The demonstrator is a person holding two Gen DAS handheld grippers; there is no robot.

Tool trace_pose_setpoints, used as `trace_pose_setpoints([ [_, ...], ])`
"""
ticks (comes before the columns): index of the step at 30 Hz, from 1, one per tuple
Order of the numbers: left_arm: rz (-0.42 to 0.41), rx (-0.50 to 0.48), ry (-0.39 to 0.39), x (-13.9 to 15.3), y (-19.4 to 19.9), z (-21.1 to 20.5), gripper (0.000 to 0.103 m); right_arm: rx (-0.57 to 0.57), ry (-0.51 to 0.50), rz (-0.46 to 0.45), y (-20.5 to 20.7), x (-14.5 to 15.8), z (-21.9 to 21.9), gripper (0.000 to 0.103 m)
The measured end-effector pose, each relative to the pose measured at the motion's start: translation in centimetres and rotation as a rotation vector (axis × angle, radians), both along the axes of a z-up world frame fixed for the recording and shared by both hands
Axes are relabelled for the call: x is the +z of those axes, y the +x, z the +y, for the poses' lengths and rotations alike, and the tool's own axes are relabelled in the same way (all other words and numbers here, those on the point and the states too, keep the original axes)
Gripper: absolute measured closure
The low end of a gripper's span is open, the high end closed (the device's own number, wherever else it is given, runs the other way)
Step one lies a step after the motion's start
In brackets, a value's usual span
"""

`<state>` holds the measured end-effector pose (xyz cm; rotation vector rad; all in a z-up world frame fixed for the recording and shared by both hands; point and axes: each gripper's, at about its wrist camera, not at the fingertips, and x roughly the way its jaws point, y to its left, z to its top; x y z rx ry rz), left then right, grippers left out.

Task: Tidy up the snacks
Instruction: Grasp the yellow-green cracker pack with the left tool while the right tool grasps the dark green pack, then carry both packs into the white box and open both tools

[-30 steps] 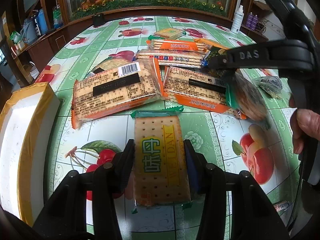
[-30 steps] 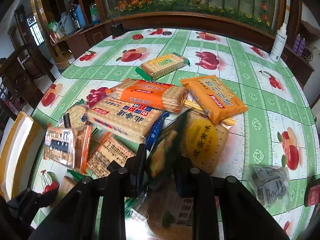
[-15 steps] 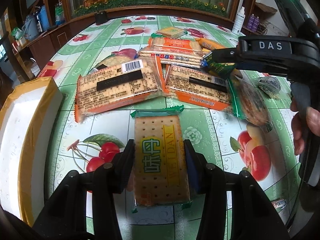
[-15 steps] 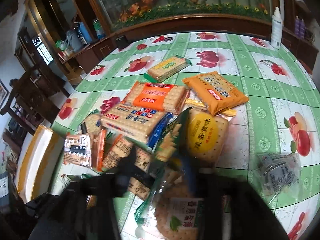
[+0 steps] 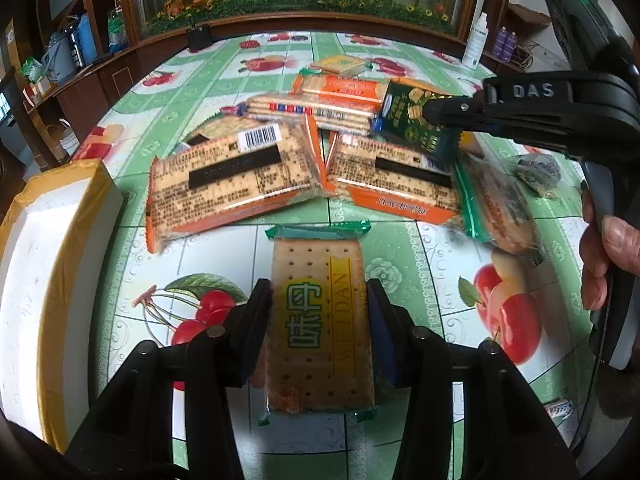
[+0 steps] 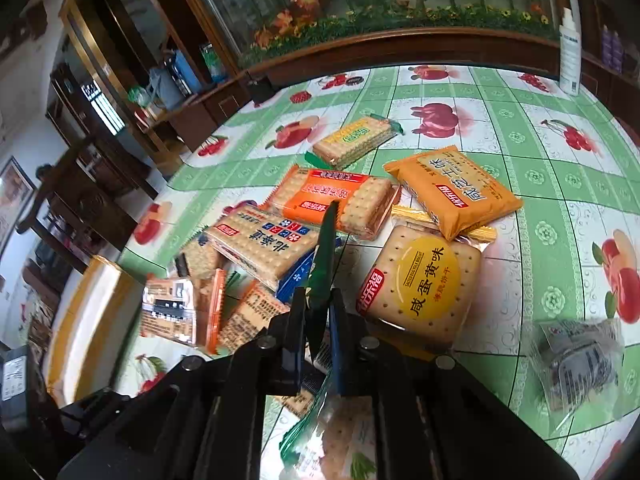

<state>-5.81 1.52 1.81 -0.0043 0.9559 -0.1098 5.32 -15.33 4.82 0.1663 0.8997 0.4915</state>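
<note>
A fruit-patterned green cloth covers the worktop (image 5: 400,252), with a planter ledge of flowers across the top of both views and a white foam box (image 5: 48,264) wrapped in yellow tape at the left edge of the left wrist view. Your left tongs (image 5: 318,312) are clenched on the WEIDAN cracker pack (image 5: 320,320), low in the centre of that frame, one finger on each long side. Your right tongs (image 6: 318,320) are clamped on the thin edge of a dark green snack bag (image 6: 324,252), which stands edge-on in the middle of the right wrist view; in the left wrist view that bag (image 5: 412,120) appears at the upper right, lifted above the pile. The rest of the snacks lie heaped in the middle of the cloth: two orange-trimmed packs (image 5: 236,180) face down, a blue-and-red cracker pack (image 6: 264,248), a yellow-disc biscuit pack (image 6: 420,280) and an orange pouch (image 6: 452,188).

The foam box looks the likely place for them, though its opening is not shown, so check it before you commit. Keep the squeeze on the cracker pack light, since crackers probably crush under side pressure. The green bag is held only by its seam and will likely swing, so carry it slowly and clear of the heap. Lower each pack flat and let go only once it rests.
</note>
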Motion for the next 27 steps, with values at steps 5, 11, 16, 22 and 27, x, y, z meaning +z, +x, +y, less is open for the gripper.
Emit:
trace_pose_setpoints([
  [5,-0.015,-0.009,-0.004,0.6,-0.3,0.1,0.055,0.013,0.012,-0.013,-1.4,0.6,-0.3,0.095],
  [11,-0.045,-0.015,-0.004,1.7,-1.3,0.2,0.055,0.031,0.072,-0.017,-3.1,1.1,-0.8,0.095],
  [16,-0.069,-0.004,-0.006,2.8,-1.9,0.9,0.055,0.045,0.154,-0.018,-4.1,1.7,-1.2,0.096],
  [22,-0.089,-0.005,-0.012,4.0,-2.8,1.6,0.055,0.083,0.188,-0.022,-5.1,2.4,-0.2,0.096],
  [27,-0.109,-0.005,-0.006,4.9,-3.4,2.5,0.055,0.113,0.191,-0.034,-5.7,3.0,1.0,0.096],
])
